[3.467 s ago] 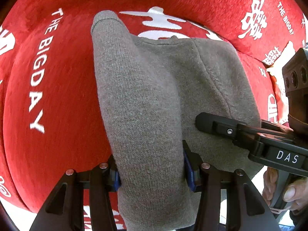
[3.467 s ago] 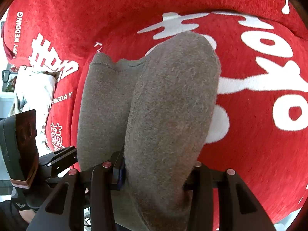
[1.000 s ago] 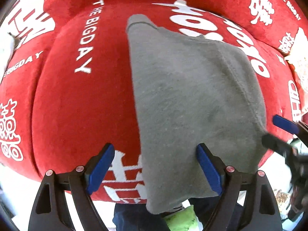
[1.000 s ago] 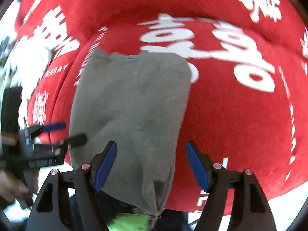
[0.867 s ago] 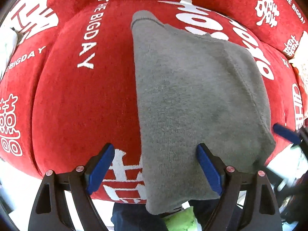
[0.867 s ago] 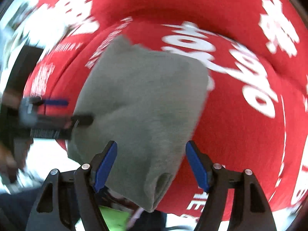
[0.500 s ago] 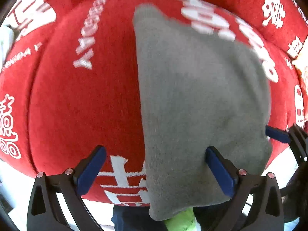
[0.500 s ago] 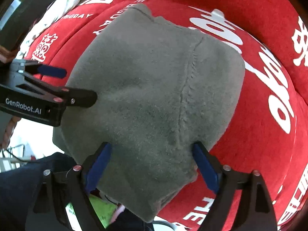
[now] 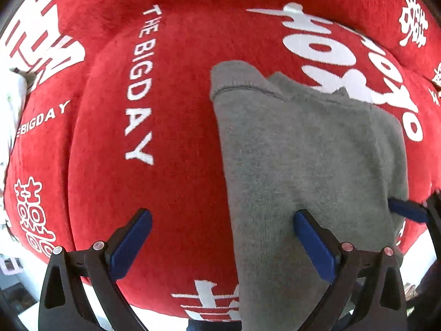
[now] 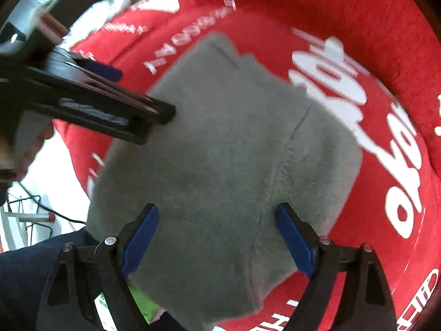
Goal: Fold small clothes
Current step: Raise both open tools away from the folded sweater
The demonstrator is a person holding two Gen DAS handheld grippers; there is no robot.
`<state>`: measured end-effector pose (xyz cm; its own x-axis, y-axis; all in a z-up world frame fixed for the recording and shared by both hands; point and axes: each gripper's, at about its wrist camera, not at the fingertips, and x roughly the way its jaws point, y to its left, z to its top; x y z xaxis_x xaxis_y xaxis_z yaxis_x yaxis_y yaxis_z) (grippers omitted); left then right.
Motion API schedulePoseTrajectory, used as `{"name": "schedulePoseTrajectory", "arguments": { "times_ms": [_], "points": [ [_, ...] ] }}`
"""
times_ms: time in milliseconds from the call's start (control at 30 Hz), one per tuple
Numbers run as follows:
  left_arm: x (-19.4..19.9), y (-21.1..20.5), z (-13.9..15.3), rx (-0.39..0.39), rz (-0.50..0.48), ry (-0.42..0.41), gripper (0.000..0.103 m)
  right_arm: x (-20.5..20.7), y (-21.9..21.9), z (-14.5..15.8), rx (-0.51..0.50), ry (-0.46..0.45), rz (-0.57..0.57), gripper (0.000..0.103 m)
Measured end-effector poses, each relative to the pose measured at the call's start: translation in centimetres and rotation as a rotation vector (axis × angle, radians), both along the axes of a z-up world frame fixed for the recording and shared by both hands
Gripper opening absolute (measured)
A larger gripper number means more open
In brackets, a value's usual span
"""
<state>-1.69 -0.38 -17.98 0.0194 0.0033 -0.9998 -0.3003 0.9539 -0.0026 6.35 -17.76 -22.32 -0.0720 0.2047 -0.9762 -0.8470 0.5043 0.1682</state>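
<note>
The left gripper (image 9: pixel 222 241) stands with its blue-padded jaws spread wide, having just been opening: its right pad lies over the edge of a grey knitted garment (image 9: pixel 308 165), its left pad over bare red cloth, and nothing is clamped. The right gripper (image 10: pixel 217 235) is likewise parted and gripping nothing, its jaws having just been opening, with both pads hovering above the near part of the same garment (image 10: pixel 234 149). In the right wrist view the left gripper's black finger (image 10: pixel 154 110) reaches the garment's left edge; whether it touches cannot be told. The garment is a small folded sweater of fuzzy grey knit with a ribbed cuff or hem (image 9: pixel 234 78) at its far corner and a seam running lengthwise. It lies flat on a red plush cover (image 9: pixel 171 127), its long axis running from the near edge, where it overhangs slightly, away toward the far side. White lettering on the cover reads "THE BIGDAY" (image 9: pixel 139 88), beside large white Chinese double-happiness characters (image 9: pixel 31 218). A person's dark trouser leg (image 10: pixel 24 273) shows below.
</note>
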Motion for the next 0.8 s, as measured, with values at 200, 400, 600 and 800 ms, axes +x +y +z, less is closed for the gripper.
{"name": "schedulePoseTrajectory", "arguments": {
  "times_ms": [200, 400, 600, 800],
  "points": [
    [0.1, 1.0, 0.1, -0.069, 0.057, 0.057, 0.103, 0.7, 0.5, 0.9, -0.017, 0.032, -0.005, 0.091],
    [-1.6, -0.7, 5.8, 0.060, -0.012, -0.029, 0.103, 0.6, -1.6, 5.3, 0.017, 0.018, -0.088, 0.091],
    [-4.0, -0.6, 10.3, -0.033, 0.071, -0.067, 0.103, 0.5, -3.1, 9.3, 0.032, -0.026, -0.135, 0.091],
    [-5.3, -2.7, 15.7, 0.168, -0.017, -0.149, 0.103, -0.2, -3.6, 12.4, 0.047, -0.104, -0.062, 0.091]
  ]
}}
